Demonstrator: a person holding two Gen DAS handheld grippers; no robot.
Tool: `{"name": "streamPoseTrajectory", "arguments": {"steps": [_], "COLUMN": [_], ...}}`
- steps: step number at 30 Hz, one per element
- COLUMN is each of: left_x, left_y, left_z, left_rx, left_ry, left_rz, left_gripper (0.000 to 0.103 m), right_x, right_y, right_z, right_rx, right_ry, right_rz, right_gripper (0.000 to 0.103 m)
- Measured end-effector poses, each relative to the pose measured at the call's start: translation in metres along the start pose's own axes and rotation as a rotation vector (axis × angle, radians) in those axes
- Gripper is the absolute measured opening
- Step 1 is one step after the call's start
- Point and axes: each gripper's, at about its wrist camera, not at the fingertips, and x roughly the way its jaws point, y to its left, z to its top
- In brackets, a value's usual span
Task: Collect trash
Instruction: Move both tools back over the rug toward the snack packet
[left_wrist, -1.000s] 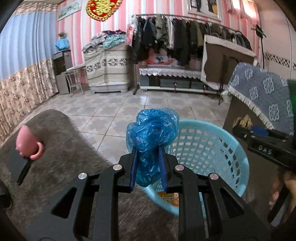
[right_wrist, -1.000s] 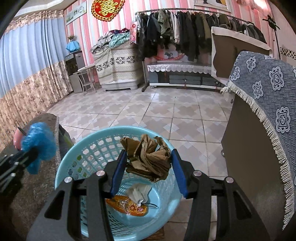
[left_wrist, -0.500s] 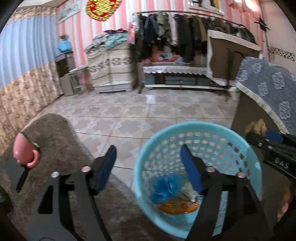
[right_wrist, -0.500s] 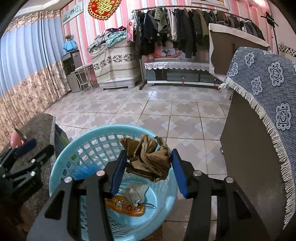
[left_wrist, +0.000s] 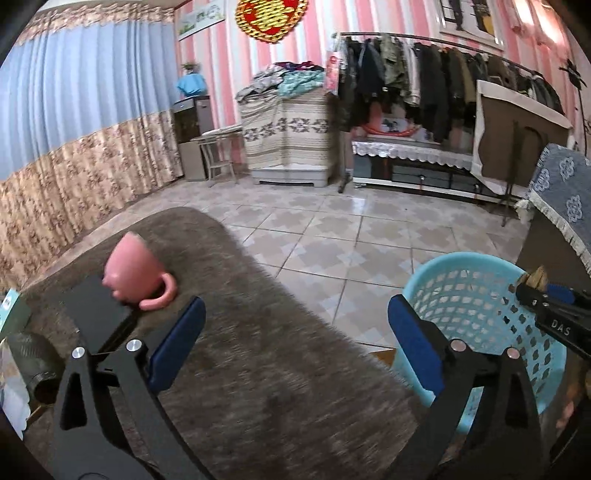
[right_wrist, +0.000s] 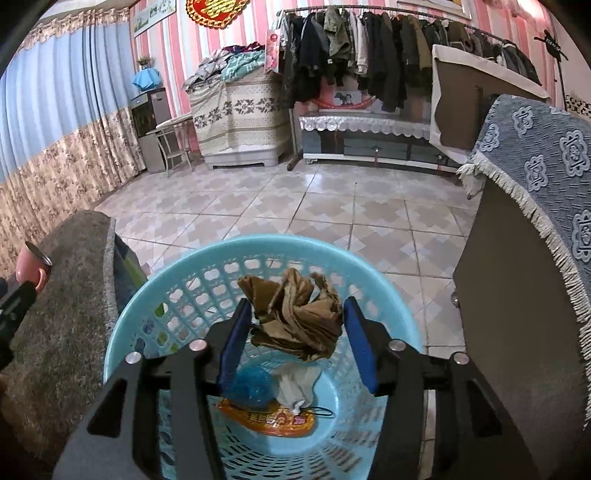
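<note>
While the right gripper (right_wrist: 295, 332) opens above the basket (right_wrist: 177, 273), the crumpled brown paper (right_wrist: 295, 314) sits loose between its jaws; the left gripper (left_wrist: 295, 343) spreads wide, empty

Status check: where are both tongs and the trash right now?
Left tongs opening, nothing between them, over the brown mat. Right tongs opening around crumpled brown paper, above the blue basket. Blue bag already in. Nothing in the way.
</note>
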Motion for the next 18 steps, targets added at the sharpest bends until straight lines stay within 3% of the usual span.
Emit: {"name": "streamPoseTrajectory", "arguments": {"steps": [1,7,18], "left_x": [-0.001,-0.015,-0.054], "left_y": [0.005,0.029,0.082], "left_z": [-0.001,-0.005,-0.02], "left_rx": [-0.005,-0.037,-0.095], "left_ry": [0.0,-0.01,-0.031], "left_rz": [0.006,0.038,0.108], "left_gripper": [0.096,0.097,0.097], "right_x": [-0.001,-0.015,-0.035], "right_y": [0.003,0.014,0.047], "right_z": [0.0,0.004,0.008], "right_rx": [-0.008,-0.03,-0.089], "right_ry": [-0.009,-0.055,-0.079], "right_rz": [-0.003,-0.005,0.026], "right_gripper": [0.074,0.089,0.094]}}
